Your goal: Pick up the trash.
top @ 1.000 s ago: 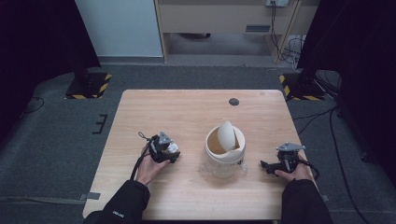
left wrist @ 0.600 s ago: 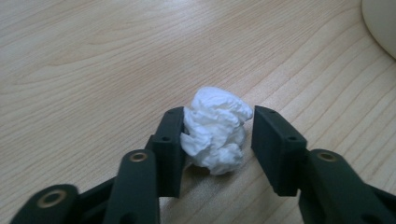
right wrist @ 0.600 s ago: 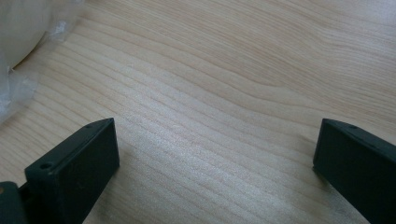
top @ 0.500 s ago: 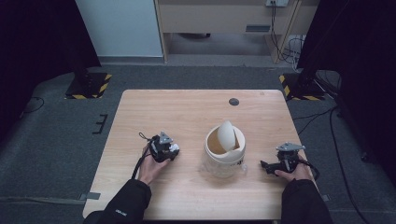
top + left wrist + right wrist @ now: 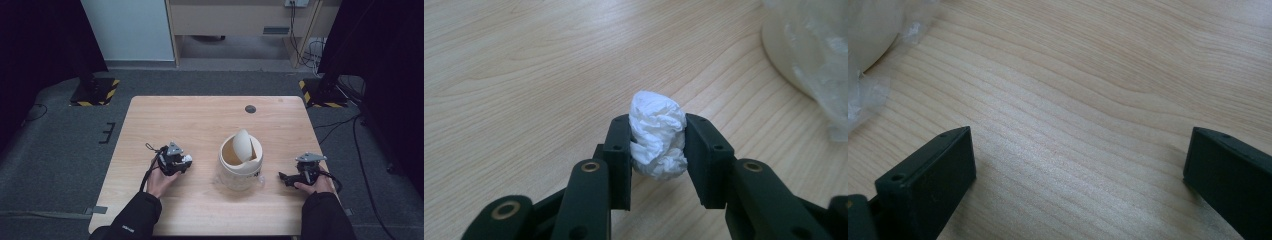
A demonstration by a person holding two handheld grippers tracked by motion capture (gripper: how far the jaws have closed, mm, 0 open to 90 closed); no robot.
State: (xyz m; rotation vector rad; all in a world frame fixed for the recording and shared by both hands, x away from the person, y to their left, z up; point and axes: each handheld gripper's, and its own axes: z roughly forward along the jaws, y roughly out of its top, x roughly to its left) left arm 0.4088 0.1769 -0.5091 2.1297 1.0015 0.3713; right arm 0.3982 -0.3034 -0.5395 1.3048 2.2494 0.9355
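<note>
Nothing is moving from a second ago: the left hand-held gripper (image 5: 658,145) is still pinching the crumpled tissue (image 5: 658,135) left of the bin (image 5: 241,161); the right hand-held gripper (image 5: 1078,175) is gaping empty over the table (image 5: 200,120).

Resting low on both forearms at six o'clock; left gripper (image 5: 658,145) clamping a wad of paper (image 5: 657,134), right gripper (image 5: 1080,175) gaping wide, jaws pointing toward nine o'clock.

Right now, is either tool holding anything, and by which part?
The left tool pinches a crumpled white paper wad across its middle. The right tool is open over bare table, holding nothing.
</note>
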